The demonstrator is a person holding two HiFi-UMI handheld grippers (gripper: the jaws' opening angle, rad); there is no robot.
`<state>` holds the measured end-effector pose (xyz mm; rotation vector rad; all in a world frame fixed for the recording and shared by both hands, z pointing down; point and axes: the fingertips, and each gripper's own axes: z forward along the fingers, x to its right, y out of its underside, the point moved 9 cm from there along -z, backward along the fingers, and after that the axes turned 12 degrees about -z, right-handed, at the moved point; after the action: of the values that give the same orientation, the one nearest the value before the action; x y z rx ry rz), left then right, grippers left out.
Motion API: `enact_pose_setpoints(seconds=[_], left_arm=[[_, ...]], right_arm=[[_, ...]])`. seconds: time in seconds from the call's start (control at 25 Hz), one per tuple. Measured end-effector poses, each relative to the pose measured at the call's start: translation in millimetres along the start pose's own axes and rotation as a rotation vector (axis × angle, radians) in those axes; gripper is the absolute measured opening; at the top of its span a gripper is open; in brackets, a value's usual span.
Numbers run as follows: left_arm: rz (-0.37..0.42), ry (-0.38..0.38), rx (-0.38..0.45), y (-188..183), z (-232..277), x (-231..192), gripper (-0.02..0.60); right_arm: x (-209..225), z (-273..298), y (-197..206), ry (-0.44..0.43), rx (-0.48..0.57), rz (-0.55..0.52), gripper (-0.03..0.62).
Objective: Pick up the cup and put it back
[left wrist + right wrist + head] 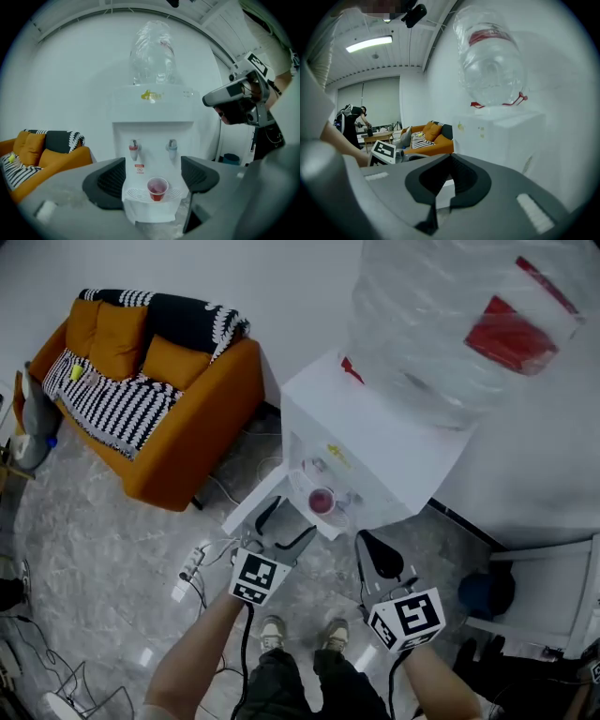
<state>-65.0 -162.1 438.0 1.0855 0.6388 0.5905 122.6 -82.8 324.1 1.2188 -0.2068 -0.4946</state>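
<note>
A small red cup [322,501] stands upright on the drip tray [136,193] of a white water dispenser [375,427], under its two taps. My left gripper [292,519] is open just in front of the tray. In the left gripper view the cup [157,188] shows in the gap between the jaws, farther off and untouched. My right gripper [366,540] hangs to the right of the tray, apart from the cup. In its own view its [450,159] jaws meet at the tips with nothing between them, and the cup is hidden.
A large clear bottle [450,315] sits on top of the dispenser. An orange sofa [141,371] with a black-and-white throw stands at the left. A power strip and cables [192,563] lie on the floor. A blue bin [487,594] and white chair [553,596] are at the right.
</note>
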Motion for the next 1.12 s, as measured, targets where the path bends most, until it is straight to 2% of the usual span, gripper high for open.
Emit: enact_pose_setpoints(seconds=[0.08, 0.16, 0.28, 0.36, 0.6, 0.84, 1.12], left_arm=[[0.007, -0.012, 0.013, -22, -17, 4, 0.376], [0.010, -0.030, 0.038, -44, -34, 8, 0.325], [-0.001, -0.037, 0.062, -80, -56, 17, 0.324], [0.015, -0.034, 0.074, -105, -70, 25, 0.252], [0.090, -0.027, 0.044, -165, -106, 45, 0.178], [0.055, -0.071, 0.069, -216, -143, 56, 0.115], [0.034, -0.106, 0.104, -259, -189, 80, 0.104]], right_arm=[[3, -11, -21, 0.012, -0.003, 0.013, 0.003], [5, -24, -43, 0.016, 0.001, 0.029, 0.003], [8, -44, -75, 0.033, 0.020, 0.009, 0.003], [11, -57, -95, 0.051, 0.031, -0.014, 0.003], [20, -92, -144, 0.083, 0.064, -0.045, 0.003], [27, -126, -198, 0.027, 0.150, 0.002, 0.003], [28, -156, -242, 0.008, 0.165, -0.066, 0.003]])
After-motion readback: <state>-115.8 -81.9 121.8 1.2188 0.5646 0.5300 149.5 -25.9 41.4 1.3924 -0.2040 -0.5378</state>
